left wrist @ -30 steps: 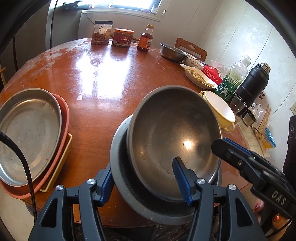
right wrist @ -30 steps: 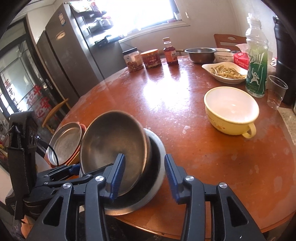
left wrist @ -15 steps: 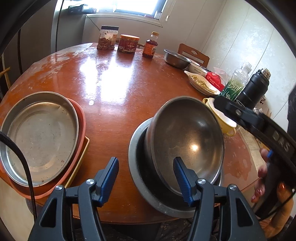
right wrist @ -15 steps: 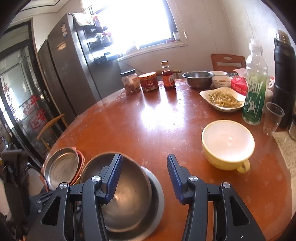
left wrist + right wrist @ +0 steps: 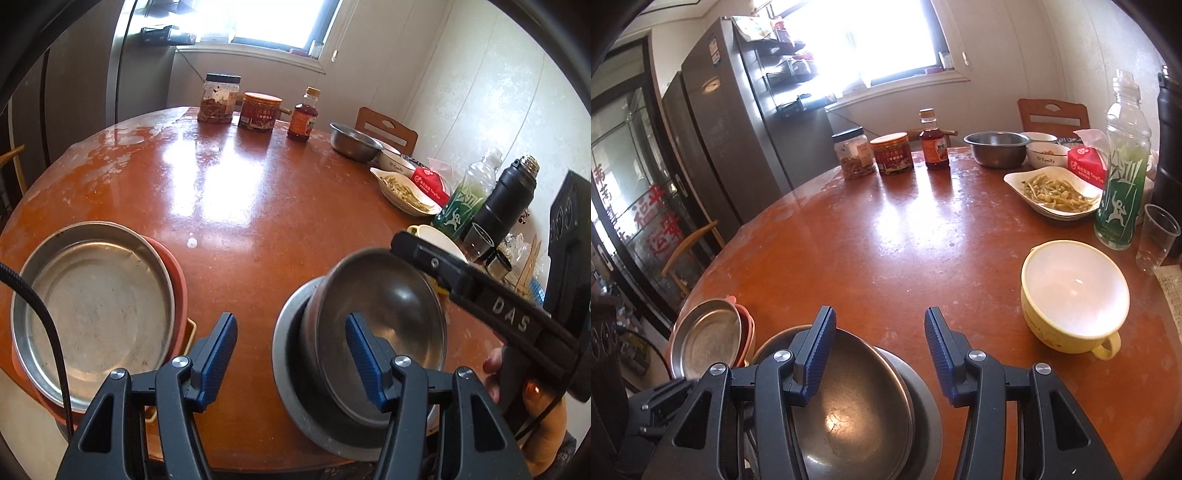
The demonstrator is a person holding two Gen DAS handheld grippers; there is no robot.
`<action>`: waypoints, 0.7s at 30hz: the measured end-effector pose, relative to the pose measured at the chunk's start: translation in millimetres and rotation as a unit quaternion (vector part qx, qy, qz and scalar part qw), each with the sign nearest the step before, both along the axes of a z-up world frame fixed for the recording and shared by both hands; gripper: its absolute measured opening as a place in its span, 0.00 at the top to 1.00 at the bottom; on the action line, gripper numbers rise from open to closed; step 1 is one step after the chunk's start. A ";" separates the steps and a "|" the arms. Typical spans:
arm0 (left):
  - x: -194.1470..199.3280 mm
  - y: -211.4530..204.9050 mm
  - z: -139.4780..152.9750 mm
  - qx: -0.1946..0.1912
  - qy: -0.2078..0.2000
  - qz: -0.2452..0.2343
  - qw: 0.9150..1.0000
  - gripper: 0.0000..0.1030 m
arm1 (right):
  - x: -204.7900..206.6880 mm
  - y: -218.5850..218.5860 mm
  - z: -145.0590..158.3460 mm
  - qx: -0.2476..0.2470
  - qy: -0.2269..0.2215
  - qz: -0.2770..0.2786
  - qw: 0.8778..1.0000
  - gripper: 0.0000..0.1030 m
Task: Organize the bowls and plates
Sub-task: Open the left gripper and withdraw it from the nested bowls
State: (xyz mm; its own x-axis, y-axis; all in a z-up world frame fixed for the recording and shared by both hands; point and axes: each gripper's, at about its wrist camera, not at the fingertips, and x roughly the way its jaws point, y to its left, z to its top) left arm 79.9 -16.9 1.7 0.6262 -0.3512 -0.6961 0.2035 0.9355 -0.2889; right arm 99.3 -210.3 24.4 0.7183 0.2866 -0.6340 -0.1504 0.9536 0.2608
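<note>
A steel bowl (image 5: 384, 314) rests slightly tilted in a grey metal plate (image 5: 291, 373) at the near edge of the round brown table (image 5: 258, 206). My left gripper (image 5: 291, 354) hovers open just short of them, nothing between its blue pads. At the near left, a steel plate (image 5: 96, 310) tops a stack with a salmon plate (image 5: 177, 280). My right gripper (image 5: 881, 354) is open over the bowl (image 5: 849, 406) and plate (image 5: 923, 424), holding nothing. A yellow handled bowl (image 5: 1075, 295) stands to the right. One black finger (image 5: 436, 264) of the right gripper crosses the bowl's far rim.
At the far side stand jars (image 5: 855, 153), a sauce bottle (image 5: 934, 144), a steel bowl (image 5: 997, 147) and a white dish of food (image 5: 1052, 192). A green bottle (image 5: 1123, 173), a clear cup (image 5: 1156, 236) and a black flask (image 5: 506, 206) crowd the right edge. A hand (image 5: 543, 417) holds the right gripper.
Both grippers have drawn back and risen from the steel bowl and grey plate, whose rims lay between their fingers a second ago. The bowl stays in the plate.
</note>
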 end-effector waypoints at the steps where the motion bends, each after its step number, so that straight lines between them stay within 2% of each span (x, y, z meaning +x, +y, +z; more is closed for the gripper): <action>1: 2.6 0.3 0.2 -0.005 0.001 -0.001 1.000 0.41 | -0.3 1.0 -1.0 -0.003 0.001 0.000 1.000 0.50; 3: 4.8 0.7 1.2 -0.013 -0.003 -0.003 1.000 0.41 | 1.7 1.7 -3.8 -0.004 0.008 0.001 1.000 0.50; 9: 6.8 -5.1 1.9 0.004 -0.008 -0.012 1.000 0.41 | 4.4 6.0 -12.7 -0.015 0.023 0.013 1.000 0.50; 21: 10.7 -14.8 -12.8 0.042 0.016 -0.014 0.999 0.42 | 4.0 11.2 -26.2 -0.028 0.044 0.021 0.998 0.50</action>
State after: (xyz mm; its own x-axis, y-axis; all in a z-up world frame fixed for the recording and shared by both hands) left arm 90.6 -31.7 -11.1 0.5941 -0.3080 -0.7431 0.2212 0.9507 -0.2172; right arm 103.3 -199.0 -1.8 0.6465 0.2774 -0.7107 -0.1696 0.9605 0.2206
